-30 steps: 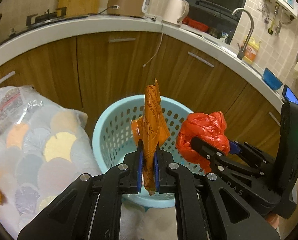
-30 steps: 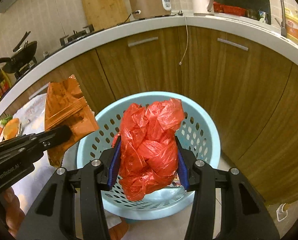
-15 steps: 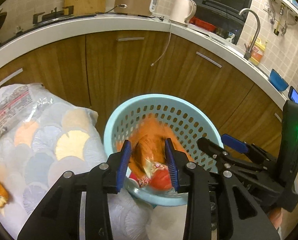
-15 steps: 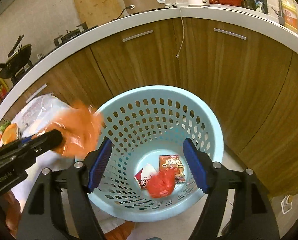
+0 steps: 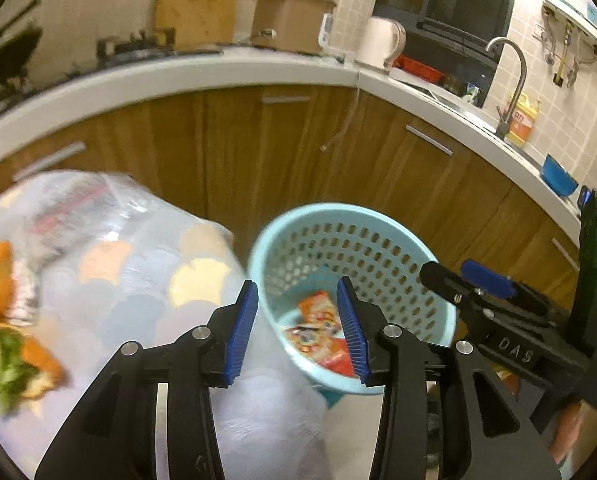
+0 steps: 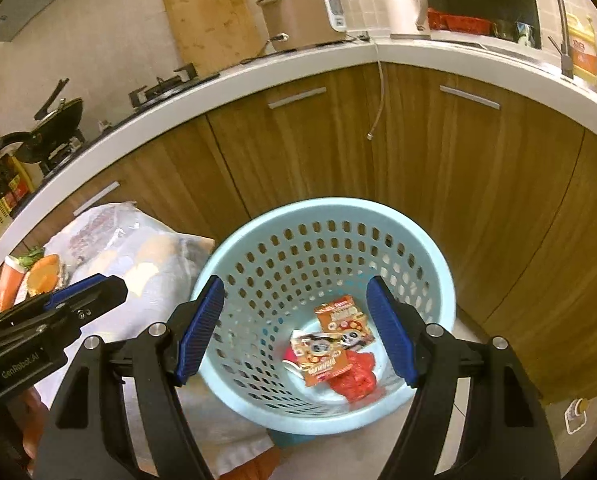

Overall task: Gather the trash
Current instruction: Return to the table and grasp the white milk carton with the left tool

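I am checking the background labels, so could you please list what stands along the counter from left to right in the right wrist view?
Frying pan → cutting board → rice cooker → kettle → tap → yellow bottle.

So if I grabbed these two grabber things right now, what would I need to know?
Left gripper: open, empty, jaws just opened further.
Right gripper: open, empty.
Basket: on the floor by the cabinets, holding snack wrappers and the red bag.
Done: those pieces are in.
Left: a clear bag and what looks like food scraps lie on the patterned cloth beside the basket, probably next.
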### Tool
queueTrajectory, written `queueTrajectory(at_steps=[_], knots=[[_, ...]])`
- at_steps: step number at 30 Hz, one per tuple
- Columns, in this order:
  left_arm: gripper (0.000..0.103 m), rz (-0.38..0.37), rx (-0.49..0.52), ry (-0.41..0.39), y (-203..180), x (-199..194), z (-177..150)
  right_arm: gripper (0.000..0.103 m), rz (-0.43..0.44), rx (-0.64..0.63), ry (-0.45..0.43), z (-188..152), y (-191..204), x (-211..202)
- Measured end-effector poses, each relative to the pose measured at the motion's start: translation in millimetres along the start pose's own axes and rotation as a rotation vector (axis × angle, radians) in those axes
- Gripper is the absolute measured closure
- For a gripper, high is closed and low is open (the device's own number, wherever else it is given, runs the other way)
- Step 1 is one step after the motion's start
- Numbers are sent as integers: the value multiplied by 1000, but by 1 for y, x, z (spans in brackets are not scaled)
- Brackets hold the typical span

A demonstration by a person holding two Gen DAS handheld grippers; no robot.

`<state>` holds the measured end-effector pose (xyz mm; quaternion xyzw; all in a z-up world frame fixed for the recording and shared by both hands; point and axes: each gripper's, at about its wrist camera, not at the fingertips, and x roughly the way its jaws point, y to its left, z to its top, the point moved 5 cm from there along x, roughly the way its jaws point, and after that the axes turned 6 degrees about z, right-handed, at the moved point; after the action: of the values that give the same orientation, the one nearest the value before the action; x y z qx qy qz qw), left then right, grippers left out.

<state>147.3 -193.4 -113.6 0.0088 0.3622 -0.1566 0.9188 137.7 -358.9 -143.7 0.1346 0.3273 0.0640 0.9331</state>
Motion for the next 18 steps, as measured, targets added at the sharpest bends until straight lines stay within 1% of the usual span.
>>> queueTrajectory(at_steps=[1,2,8,14,16,17,18], knots=[[59,15,6,-17,3,-7,-1,33,9,-8,-4,1,6,-1],[58,22,6,-24,5,-12,-1,33,15,-14,-7,1,10,-2],[58,64,-33,-83,32,-47,0,34,74,-94,-17,3,59,-2],[58,146,-135,-131,84,-82,-1,38,148,-175,-4,-4,114,1],[58,184,-187,-145,109,-95,-4,39,174,-213,2,-9,137,2],[58,197,-203,-150,117,-100,-6,41,188,-230,4,-12,148,2],[58,218,-228,-157,130,-107,-8,46,202,-243,8,-14,157,3]])
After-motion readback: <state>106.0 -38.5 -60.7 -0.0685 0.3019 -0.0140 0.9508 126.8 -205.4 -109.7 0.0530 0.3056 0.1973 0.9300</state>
